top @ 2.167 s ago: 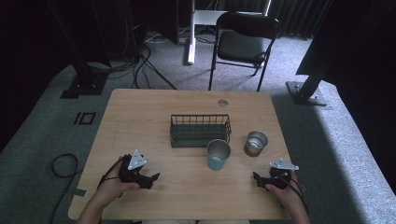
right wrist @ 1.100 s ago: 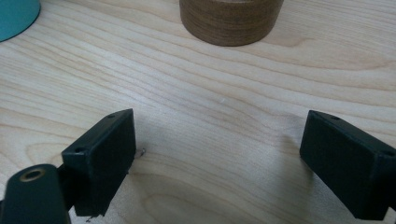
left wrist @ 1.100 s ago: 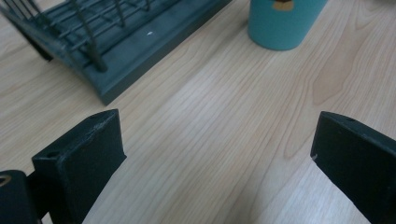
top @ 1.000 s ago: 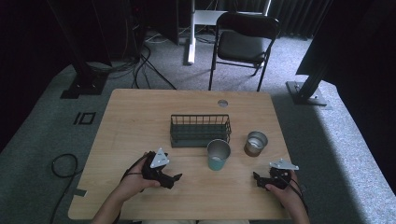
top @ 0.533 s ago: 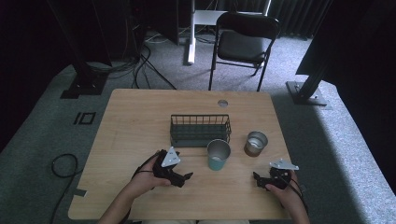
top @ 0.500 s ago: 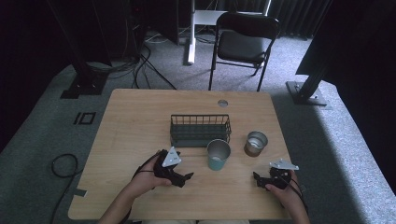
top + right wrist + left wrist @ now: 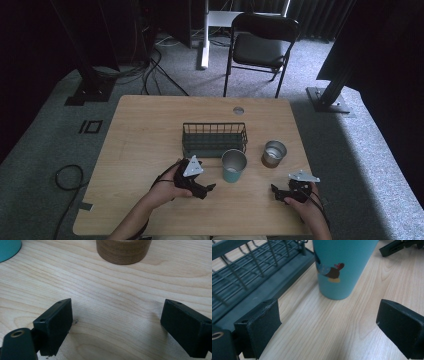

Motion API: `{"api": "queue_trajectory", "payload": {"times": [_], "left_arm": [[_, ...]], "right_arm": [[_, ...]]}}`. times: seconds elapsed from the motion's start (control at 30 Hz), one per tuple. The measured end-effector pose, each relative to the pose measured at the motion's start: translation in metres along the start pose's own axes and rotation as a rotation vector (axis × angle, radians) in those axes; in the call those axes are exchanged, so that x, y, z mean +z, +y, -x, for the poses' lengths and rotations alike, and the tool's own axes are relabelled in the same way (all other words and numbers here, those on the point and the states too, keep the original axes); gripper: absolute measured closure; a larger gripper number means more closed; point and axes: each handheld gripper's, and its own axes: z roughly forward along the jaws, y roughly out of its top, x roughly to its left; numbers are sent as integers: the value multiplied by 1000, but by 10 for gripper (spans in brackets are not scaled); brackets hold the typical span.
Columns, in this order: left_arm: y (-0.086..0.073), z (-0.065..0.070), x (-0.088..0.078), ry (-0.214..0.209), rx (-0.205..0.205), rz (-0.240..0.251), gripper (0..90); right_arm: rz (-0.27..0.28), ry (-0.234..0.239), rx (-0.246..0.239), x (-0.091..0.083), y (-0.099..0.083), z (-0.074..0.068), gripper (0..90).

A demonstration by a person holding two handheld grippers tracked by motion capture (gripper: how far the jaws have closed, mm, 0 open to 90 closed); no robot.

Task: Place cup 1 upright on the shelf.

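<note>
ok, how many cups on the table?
2. A teal metal tumbler stands just in front of the dark wire basket, near the left gripper. A shorter brown cup with a metal interior stands to its right, apart from the basket.

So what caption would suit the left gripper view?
Open left gripper faces a teal cup standing beside a wire basket.

Soft overhead light falls on the table [image 7: 150,130] while the surrounding room stays dim. Both gripper views are bright, nearly shadowless and slightly soft; the cup [image 7: 342,265] shows no glare.
</note>
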Motion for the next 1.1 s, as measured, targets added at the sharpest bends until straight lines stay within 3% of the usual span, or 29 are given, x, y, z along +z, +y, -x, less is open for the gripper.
{"api": "queue_trajectory", "payload": {"times": [0.6,1.1], "left_arm": [[26,10,25,-40,-2,51,57],[42,13,45,-30,-16,110,57]], "right_arm": [[0,0,-1,0,0,0,103],[0,0,0,0,0,0,103]]}}
